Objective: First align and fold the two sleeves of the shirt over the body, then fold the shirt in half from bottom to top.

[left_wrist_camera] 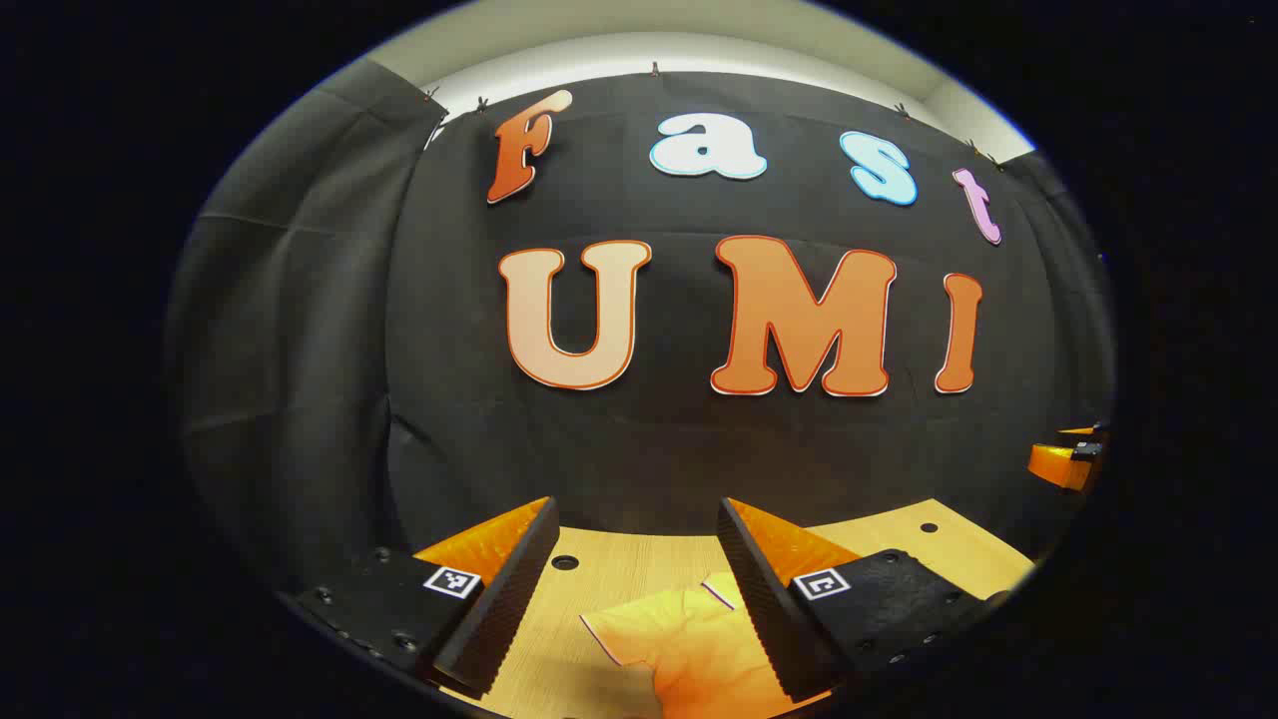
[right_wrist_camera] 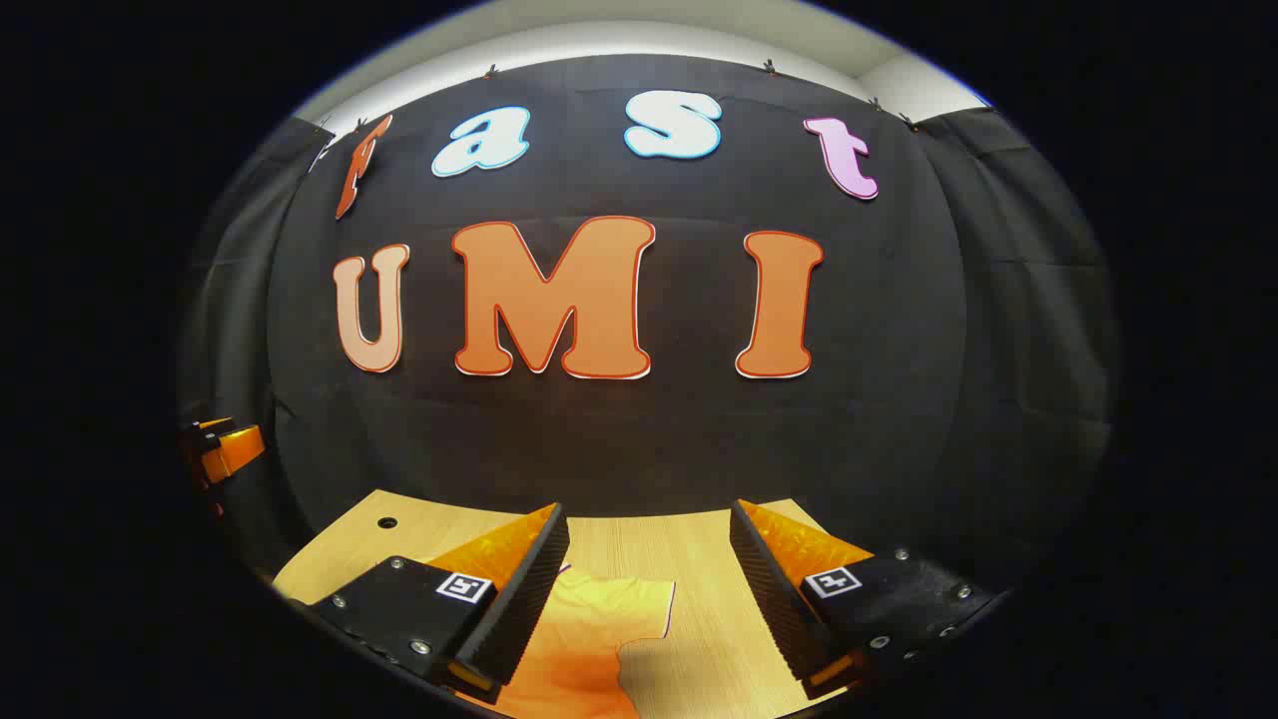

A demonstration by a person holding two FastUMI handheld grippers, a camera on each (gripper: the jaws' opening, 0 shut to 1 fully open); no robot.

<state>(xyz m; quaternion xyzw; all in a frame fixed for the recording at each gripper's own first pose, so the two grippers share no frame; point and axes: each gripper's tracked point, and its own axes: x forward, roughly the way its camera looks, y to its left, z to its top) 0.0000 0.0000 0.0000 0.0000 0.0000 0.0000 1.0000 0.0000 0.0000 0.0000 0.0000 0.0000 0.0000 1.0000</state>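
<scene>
Two hand-held grippers are up in the air over a light wooden bench (left_wrist_camera: 619, 584), both spread wide with nothing between the fingers. In the left gripper view, the left hand-held gripper (left_wrist_camera: 635, 589) hangs above the near part of the bench, and the orange shirt (left_wrist_camera: 689, 649) lies flat right below it, one short sleeve (left_wrist_camera: 624, 631) sticking out to the left, the cloth running under the right-hand finger. Couple of round holes in the bench top too, one (left_wrist_camera: 565, 562) just past the fingers. Far right edge of that view catches a bit of the other gripper (left_wrist_camera: 1066, 461), well apart. In the right gripper view, the right hand-held gripper (right_wrist_camera: 649, 589) is open just as wide, and the shirt (right_wrist_camera: 589, 639) sits low and left, partly behind the left-hand finger, with a sleeve (right_wrist_camera: 639, 604) pointing right into the gap. Black cloth wall (right_wrist_camera: 639, 429) stands at the far end of the bench.
</scene>
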